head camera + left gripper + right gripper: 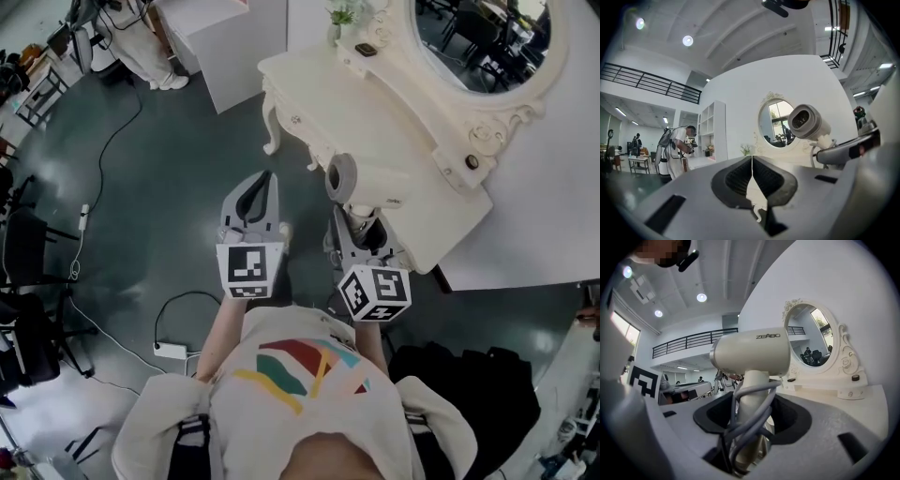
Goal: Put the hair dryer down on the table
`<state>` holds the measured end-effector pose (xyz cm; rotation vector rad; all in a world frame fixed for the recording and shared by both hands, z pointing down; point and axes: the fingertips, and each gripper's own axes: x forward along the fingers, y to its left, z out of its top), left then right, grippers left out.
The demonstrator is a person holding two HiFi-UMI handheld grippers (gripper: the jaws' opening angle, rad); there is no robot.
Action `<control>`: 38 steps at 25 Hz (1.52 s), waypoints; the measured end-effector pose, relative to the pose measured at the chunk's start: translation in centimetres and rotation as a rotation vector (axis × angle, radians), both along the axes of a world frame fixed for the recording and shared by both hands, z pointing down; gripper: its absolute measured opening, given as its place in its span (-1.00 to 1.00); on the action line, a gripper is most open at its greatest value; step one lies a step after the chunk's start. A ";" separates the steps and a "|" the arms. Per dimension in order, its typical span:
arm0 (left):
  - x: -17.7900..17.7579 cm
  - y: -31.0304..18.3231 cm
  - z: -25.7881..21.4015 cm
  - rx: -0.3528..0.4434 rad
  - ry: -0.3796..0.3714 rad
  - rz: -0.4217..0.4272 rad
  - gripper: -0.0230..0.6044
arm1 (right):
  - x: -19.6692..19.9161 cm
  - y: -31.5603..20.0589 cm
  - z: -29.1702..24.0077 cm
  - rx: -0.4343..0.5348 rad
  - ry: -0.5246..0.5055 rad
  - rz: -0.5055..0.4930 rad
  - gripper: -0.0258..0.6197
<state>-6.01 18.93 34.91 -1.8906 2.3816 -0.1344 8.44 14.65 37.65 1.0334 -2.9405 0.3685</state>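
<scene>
In my right gripper [359, 225] a cream hair dryer [361, 181] stands upright, the jaws shut on its handle. Its barrel lies over the front edge of the white dressing table [375, 122], muzzle toward the left. The right gripper view has the hair dryer [752, 352] filling the middle, with a grey cord [750, 408] wound round the handle between the jaws of my right gripper [752, 425]. My left gripper [266, 183] hangs beside it over the dark floor, shut and empty. From the left gripper view, my left gripper [751, 161] has its tips together, and the hair dryer [808, 122] is to the right.
An oval mirror [487, 37] stands at the back of the table, with a small plant [342, 17] and a dark object [367, 50] by it. A white cabinet [225, 47] and a person in white [141, 42] are farther off. Cables and an adapter [171, 351] lie on the floor.
</scene>
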 end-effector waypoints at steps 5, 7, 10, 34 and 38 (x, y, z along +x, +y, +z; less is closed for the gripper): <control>-1.0 -1.0 0.1 -0.016 -0.014 0.000 -0.91 | -0.5 -0.7 0.4 -0.006 -0.013 0.012 -0.23; -1.2 -1.5 0.1 -0.018 -0.018 0.007 -0.91 | -0.8 -1.0 0.3 -0.003 -0.014 0.015 -0.23; -1.3 -2.3 0.1 -0.012 -0.021 0.022 -0.91 | -1.2 -1.6 0.2 0.004 -0.014 0.017 -0.23; -4.9 -11.3 1.6 -0.020 0.018 0.092 -0.91 | -5.6 -10.1 1.8 -0.018 0.022 0.063 -0.23; -6.6 -13.2 1.9 -0.027 0.030 0.087 -0.91 | -7.2 -12.0 1.8 -0.016 0.029 0.059 -0.23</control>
